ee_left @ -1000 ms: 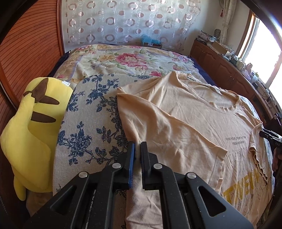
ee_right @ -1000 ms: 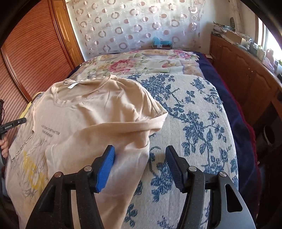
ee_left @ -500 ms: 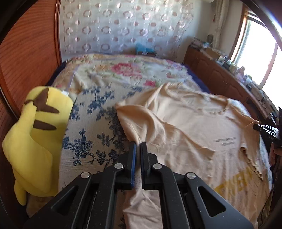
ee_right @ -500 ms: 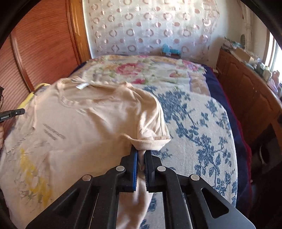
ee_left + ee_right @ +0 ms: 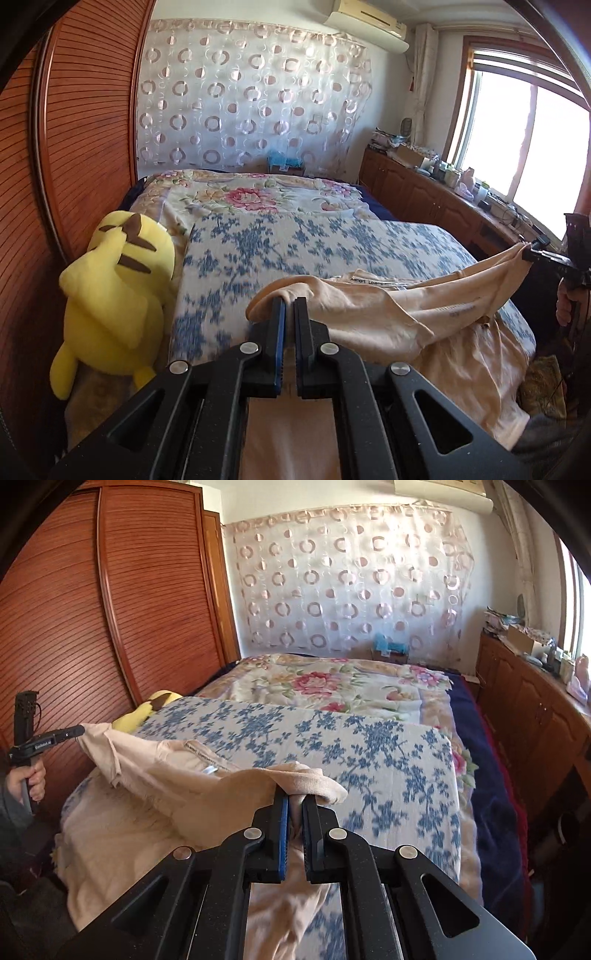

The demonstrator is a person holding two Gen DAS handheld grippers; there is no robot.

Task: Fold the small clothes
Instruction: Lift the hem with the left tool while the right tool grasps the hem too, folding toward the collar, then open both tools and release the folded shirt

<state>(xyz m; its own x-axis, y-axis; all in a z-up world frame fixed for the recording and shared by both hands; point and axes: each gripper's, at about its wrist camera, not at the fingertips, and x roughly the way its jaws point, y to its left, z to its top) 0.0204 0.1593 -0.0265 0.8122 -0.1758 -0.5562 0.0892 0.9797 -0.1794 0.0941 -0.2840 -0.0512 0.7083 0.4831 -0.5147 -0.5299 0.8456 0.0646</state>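
A beige T-shirt [image 5: 373, 314] is stretched between my two grippers above the blue-flowered blanket [image 5: 295, 240]. My left gripper [image 5: 288, 306] is shut on one sleeve of the shirt. My right gripper [image 5: 294, 799] is shut on the other sleeve; it also shows at the right edge of the left wrist view [image 5: 532, 251]. The left gripper shows at the left of the right wrist view [image 5: 79, 731]. The shirt [image 5: 177, 775] sags between them, its lower part resting on the bed's near edge. The neck label faces up.
A yellow plush toy [image 5: 114, 291] lies at the bed's left side against the wooden wardrobe [image 5: 74, 147]. A floral quilt [image 5: 258, 195] covers the far bed. A wooden cabinet [image 5: 424, 192] with clutter runs along the right under the window.
Both grippers have lifted and pulled the shirt's upper part up and toward me, off the blanket. The right gripper went from open to shut on a sleeve one second ago.
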